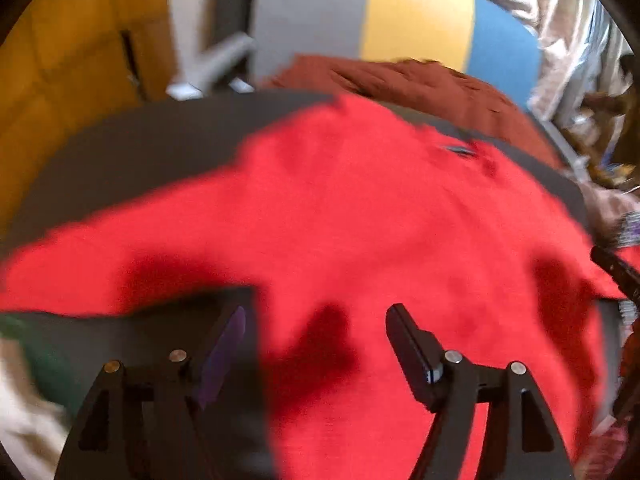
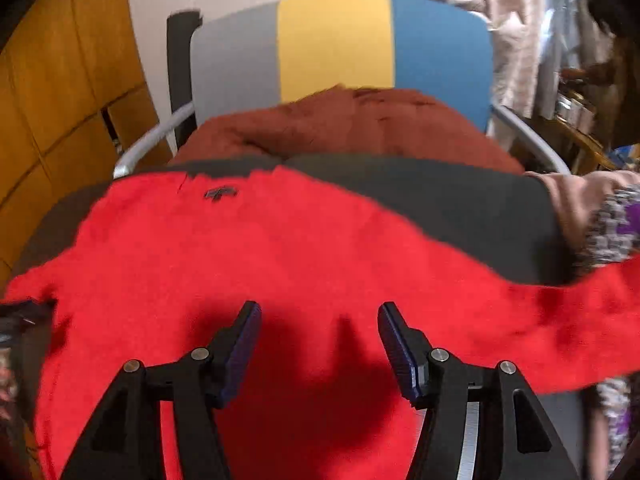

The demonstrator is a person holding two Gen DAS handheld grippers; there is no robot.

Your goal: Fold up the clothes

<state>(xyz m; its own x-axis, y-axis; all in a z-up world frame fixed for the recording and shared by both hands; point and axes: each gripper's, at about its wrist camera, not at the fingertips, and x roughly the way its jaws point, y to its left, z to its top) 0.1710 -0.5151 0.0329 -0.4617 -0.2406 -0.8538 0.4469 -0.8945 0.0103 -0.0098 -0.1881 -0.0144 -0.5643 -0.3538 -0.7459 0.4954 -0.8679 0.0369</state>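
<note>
Nearest the lenses, our left gripper (image 1: 320, 344) and right gripper (image 2: 320, 338) both hang over the red sweater (image 1: 360, 220), fingers (image 2: 240, 344) spread apart and nothing caught between them. Neither pair touches the cloth as far as we can tell; both views are blurred.

Risk as we judge it: the right sleeve (image 2: 560, 320) runs off toward the edge of the dark worktop (image 2: 460, 208). A pinch taken on the body alone would drag it askew, and a fold made over that would come out lopsided. Fingers closing too deep could also gather two layers.

Sweater lies spread flat, front up, small dark logo (image 2: 220, 193) near the far hem or chest; we cannot tell which. Left sleeve (image 1: 100, 248) stretches out sideways. Beyond it, a rust-brown garment (image 2: 352, 128) sits heaped on a striped chair (image 2: 336, 44).
</note>
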